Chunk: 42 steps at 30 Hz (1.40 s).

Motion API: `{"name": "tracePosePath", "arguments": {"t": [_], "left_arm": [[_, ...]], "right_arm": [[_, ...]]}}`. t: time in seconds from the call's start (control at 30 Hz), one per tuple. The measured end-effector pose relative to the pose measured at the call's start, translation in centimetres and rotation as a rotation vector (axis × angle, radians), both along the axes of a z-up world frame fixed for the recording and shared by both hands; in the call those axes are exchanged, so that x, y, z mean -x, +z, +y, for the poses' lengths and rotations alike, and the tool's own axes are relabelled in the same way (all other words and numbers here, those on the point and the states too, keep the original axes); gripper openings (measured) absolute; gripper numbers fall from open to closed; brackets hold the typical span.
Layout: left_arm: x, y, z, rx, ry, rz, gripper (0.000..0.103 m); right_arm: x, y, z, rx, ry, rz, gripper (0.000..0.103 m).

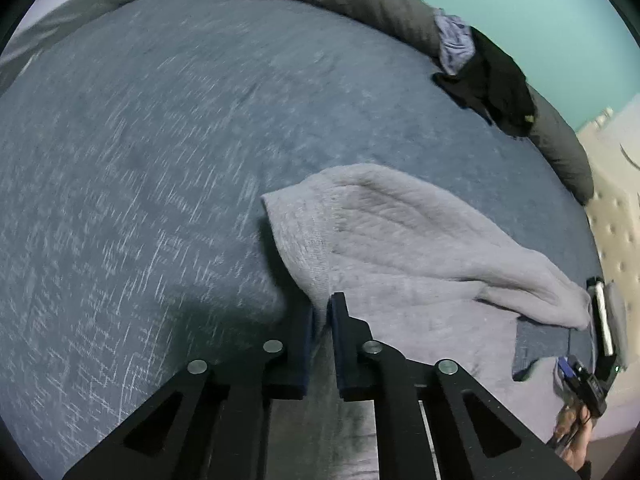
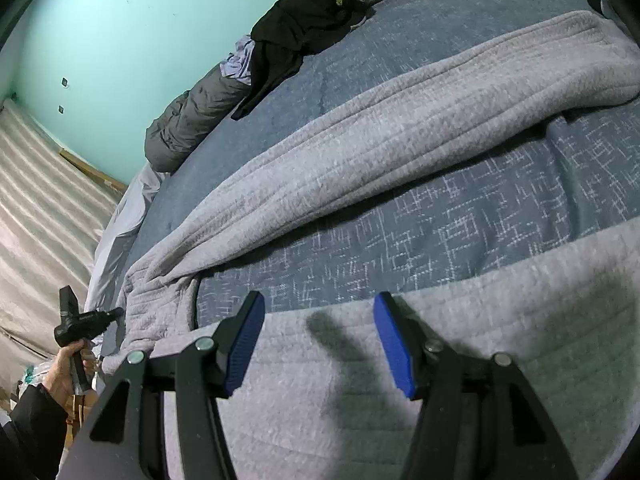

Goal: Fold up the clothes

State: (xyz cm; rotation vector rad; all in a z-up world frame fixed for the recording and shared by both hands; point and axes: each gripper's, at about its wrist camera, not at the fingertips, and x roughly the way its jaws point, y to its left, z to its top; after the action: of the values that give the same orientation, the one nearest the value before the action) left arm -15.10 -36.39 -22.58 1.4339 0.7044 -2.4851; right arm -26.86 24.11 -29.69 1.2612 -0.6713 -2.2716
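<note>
The fold looks barely begun: the grey sweater (image 1: pixel 400 232) lies spread on the bed (image 1: pixel 140 160), one sleeve stretched out beyond the right hand-held gripper (image 2: pixel 319 344), whose jaws are spread over the hem, holding nothing. The left hand-held gripper (image 1: pixel 320 312) is pressed together, pinching a ribbed edge just ahead. The knit looks thick, soft and quilted; the bedcover is blue and flecked.

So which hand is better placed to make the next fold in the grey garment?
Left, probably: its tool is shut on the grey garment, while the right tool hangs open above it.
</note>
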Motion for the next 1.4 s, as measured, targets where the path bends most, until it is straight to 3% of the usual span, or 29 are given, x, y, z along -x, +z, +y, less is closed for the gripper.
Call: {"name": "tracePosePath", "arguments": {"t": [0.37,0.43,0.53,0.63,0.7,0.73,0.87,1.03,1.2,1.4], "left_arm": [[4.1,5.7,-1.2,0.172,0.091,0.074,0.005],[5.3,5.7,-1.3,0.189,0.103,0.069,0.004],[5.9,3.6,-1.8,0.2,0.117,-0.003,0.005],[5.7,1.5,-1.8,0.211,0.142,-0.063,0.013],[4.9,1.0,-1.8,0.218,0.157,-0.069,0.05],[4.2,1.2,-1.7,0.216,0.16,-0.061,0.055],[0.9,2.8,-1.1,0.232,0.158,-0.05,0.057],[-6.2,3.4,0.8,0.14,0.191,-0.019,0.067],[-12.1,0.7,1.6,0.031,0.184,-0.067,0.07],[-17.1,-1.4,2.9,-0.097,0.229,-0.051,0.074]], "right_arm": [[-0.2,-0.1,0.0,-0.005,-0.002,0.003,0.058],[-0.1,-0.1,0.0,-0.007,0.0,0.004,0.058],[-0.1,-0.2,0.0,-0.01,0.002,0.003,0.058],[0.0,-0.4,0.0,-0.014,0.003,0.002,0.058],[-0.1,-0.4,0.0,-0.012,0.004,0.003,0.058],[-0.1,-0.4,0.0,-0.011,0.004,0.004,0.058],[-0.4,0.0,0.0,-0.016,0.002,0.015,0.058],[-1.1,0.9,-0.1,-0.017,-0.011,0.059,0.058],[-2.6,1.4,-0.2,-0.031,-0.017,0.079,0.058],[-4.8,3.1,1.4,-0.03,-0.051,0.101,0.058]]}}
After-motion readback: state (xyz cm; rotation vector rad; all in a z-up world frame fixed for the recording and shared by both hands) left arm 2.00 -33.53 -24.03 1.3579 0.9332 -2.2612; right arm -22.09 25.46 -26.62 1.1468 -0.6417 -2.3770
